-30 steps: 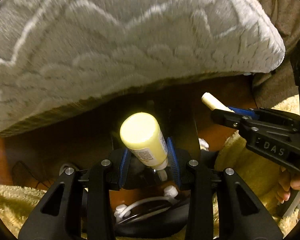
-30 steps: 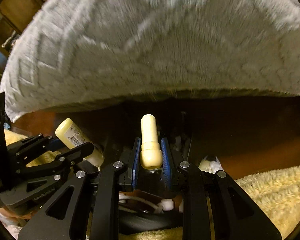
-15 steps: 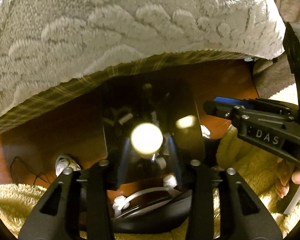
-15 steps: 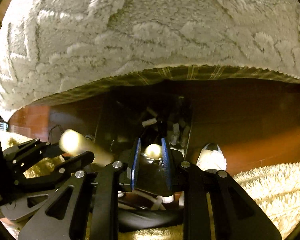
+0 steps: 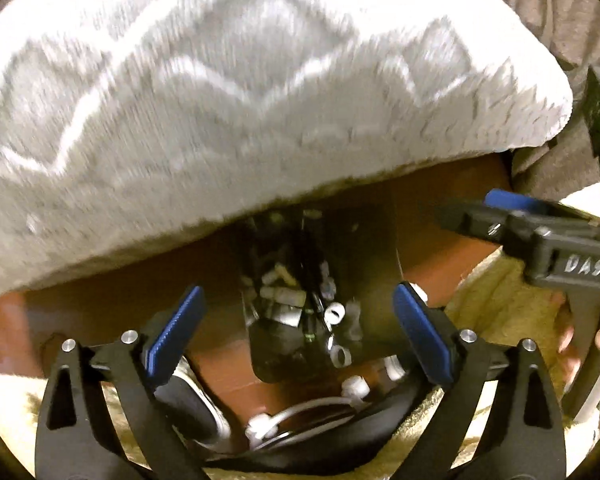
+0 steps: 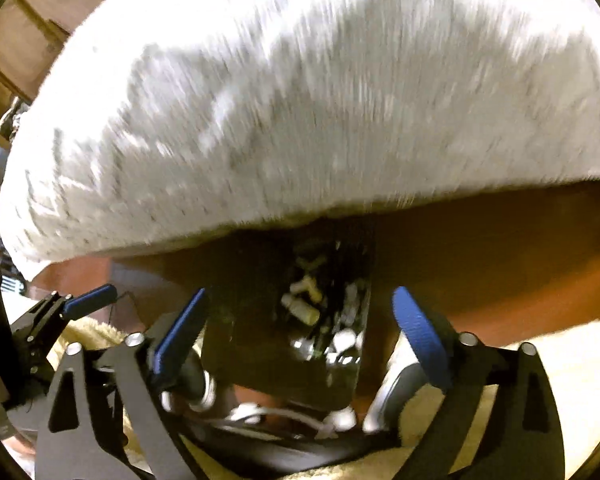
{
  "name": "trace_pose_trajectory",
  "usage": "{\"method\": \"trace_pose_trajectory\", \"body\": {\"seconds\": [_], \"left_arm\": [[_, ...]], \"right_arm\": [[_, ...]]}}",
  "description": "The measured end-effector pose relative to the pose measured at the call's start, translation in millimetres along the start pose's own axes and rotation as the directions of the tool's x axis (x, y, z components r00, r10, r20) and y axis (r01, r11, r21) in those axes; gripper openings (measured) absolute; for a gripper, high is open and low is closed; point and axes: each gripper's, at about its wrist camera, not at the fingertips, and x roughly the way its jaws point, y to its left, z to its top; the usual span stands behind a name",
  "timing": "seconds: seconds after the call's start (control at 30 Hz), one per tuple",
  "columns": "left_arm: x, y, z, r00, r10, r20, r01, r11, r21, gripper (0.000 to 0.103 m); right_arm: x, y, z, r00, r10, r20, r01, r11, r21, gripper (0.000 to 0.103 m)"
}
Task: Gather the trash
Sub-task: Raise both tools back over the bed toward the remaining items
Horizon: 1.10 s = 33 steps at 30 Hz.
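A dark trash bin [image 5: 376, 248] stands on the brown floor below both grippers; it also shows in the right wrist view [image 6: 260, 320]. Several small cream bottles and tubes [image 5: 280, 292] lie inside it, seen too in the right wrist view [image 6: 304, 308]. My left gripper [image 5: 296, 332] is open and empty above the bin. My right gripper [image 6: 300, 332] is open and empty above it too. The right gripper also shows at the right of the left wrist view [image 5: 500, 216]. The left gripper shows at the left of the right wrist view [image 6: 80, 304].
A big grey-white fluffy blanket [image 5: 240, 92] hangs over the top of both views. A yellow fluffy cover [image 6: 560, 364] lies under the grippers. Shoes [image 6: 396, 384] and white cables [image 5: 300, 412] lie on the floor near the bin. Wooden furniture [image 6: 32, 20] stands far left.
Both grippers opened. The cream bottle in the left one and the cream tube in the right one dropped out of the fingers towards the bin.
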Motion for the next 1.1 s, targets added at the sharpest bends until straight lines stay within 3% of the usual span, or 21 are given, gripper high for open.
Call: {"method": "trace_pose_trajectory", "body": {"seconds": [0.27, 0.53, 0.77, 0.87, 1.1], "left_arm": [[-69.0, 15.9, 30.0, 0.984, 0.033, 0.173, -0.033, 0.999, 0.002, 0.094], [-118.7, 33.3, 81.7, 0.945, 0.111, 0.308, -0.114, 0.993, -0.006, 0.094], [-133.1, 60.2, 143.1, 0.915, 0.187, 0.358, -0.186, 0.982, -0.037, 0.094], [-129.6, 74.1, 166.1, 0.916, 0.192, 0.353, -0.182, 0.981, -0.063, 0.094], [-102.5, 102.0, 213.2, 0.937, 0.168, 0.307, -0.149, 0.985, -0.084, 0.094]], "right_arm": [[-70.0, 7.0, 47.2, 0.983, -0.018, 0.182, 0.03, 0.998, -0.064, 0.1], [-90.9, 21.7, 108.1, 0.962, -0.031, 0.272, 0.063, 0.992, -0.111, 0.1], [-83.9, 49.7, 169.8, 0.947, -0.035, 0.319, 0.088, 0.985, -0.151, 0.1], [-74.2, 57.1, 192.7, 0.947, -0.03, 0.321, 0.083, 0.985, -0.153, 0.1], [-46.9, 64.0, 244.0, 0.95, -0.013, 0.313, 0.056, 0.99, -0.129, 0.099]]}}
